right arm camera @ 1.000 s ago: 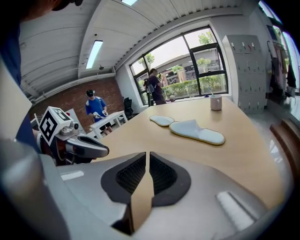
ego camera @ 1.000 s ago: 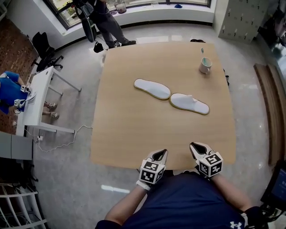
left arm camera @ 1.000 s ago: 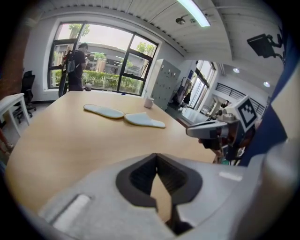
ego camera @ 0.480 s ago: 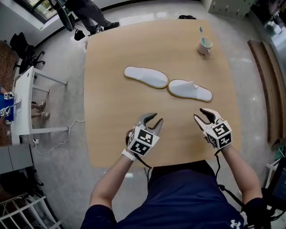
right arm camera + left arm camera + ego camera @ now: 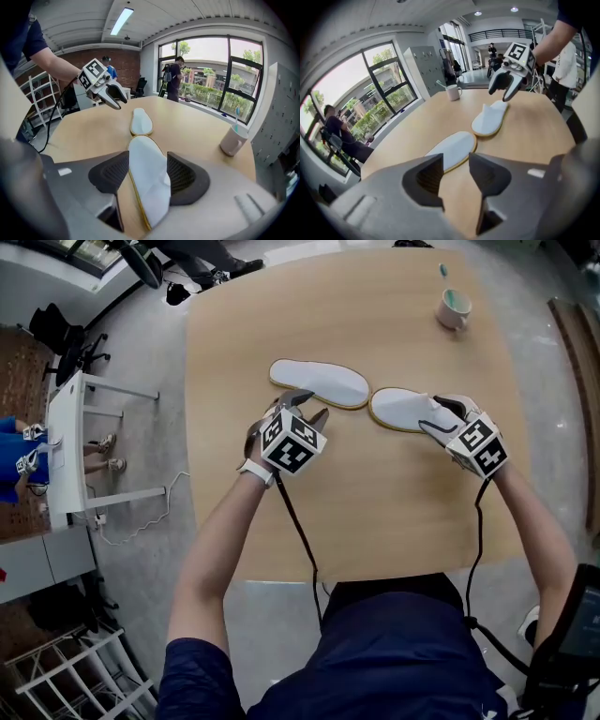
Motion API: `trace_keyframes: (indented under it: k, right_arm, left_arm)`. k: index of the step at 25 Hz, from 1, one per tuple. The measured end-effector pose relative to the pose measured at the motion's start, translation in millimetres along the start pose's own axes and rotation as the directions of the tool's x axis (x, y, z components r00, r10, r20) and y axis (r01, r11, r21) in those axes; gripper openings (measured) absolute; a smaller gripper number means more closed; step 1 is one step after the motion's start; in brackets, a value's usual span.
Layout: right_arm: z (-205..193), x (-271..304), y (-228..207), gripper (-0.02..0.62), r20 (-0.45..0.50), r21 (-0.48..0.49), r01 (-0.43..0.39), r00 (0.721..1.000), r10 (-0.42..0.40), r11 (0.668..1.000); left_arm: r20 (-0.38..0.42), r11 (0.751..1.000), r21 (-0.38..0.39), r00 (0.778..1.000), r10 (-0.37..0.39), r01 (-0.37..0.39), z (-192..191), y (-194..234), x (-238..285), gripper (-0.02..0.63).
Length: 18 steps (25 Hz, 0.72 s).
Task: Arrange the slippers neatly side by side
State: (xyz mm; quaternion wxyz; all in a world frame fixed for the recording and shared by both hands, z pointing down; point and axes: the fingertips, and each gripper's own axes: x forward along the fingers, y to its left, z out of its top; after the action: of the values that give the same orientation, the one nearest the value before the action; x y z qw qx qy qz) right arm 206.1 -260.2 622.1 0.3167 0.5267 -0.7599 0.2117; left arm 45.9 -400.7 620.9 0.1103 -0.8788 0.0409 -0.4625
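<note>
Two white slippers with yellow-edged soles lie end to end across the wooden table. The left slipper lies just beyond my left gripper, whose jaws have just been opening and stand open with nothing between them. The right slipper has its strap end between the jaws of my right gripper. Those jaws have just been opening too; they flank the slipper without pressing on it. Each gripper view also shows the other gripper hovering over the far slipper.
A white mug with a toothbrush in it stands at the table's far right corner. A small white desk and chairs stand on the floor to the left. People stand by the window beyond the table.
Both grippers have moved from the table's near edge out to the slippers, one to each. Both pairs of jaws went from shut to open, and both wrists rolled.
</note>
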Motion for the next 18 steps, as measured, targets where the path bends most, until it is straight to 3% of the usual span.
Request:
trace_keyframes:
  k: [4,7,11,14,18]
  right_arm:
    - [-4.3,18.3,-7.4,0.275,-0.017,-0.044,-0.059,0.998,0.058,0.997]
    - [-4.7,23.2,-15.7,0.290,-0.012,-0.078,-0.114,0.994,0.113,0.990]
    - [-13.4,37.1,-22.0,0.295,-0.049,-0.091,-0.180,0.983,0.176,0.980]
    - [-21.1,43.7,-16.9,0.296,-0.110,-0.130,-0.250,0.965,0.237,0.959]
    - [-28.4,46.9,-0.1,0.288,-0.183,-0.129,-0.334,0.933,0.308,0.934]
  left_arm:
    - [-0.007,0.998,0.008,0.998,-0.057,0.057,-0.8,14.3,23.6,0.183]
    - [-0.020,0.988,0.114,0.994,-0.105,0.107,8.3,16.4,36.5,0.226]
    - [-0.098,0.949,0.254,0.981,-0.167,0.187,7.2,15.0,61.1,0.244]
    - [-0.149,0.916,0.308,0.964,-0.220,0.256,11.0,15.2,79.4,0.253]
    - [-0.237,0.883,0.284,0.920,-0.312,0.373,2.3,10.5,89.3,0.253]
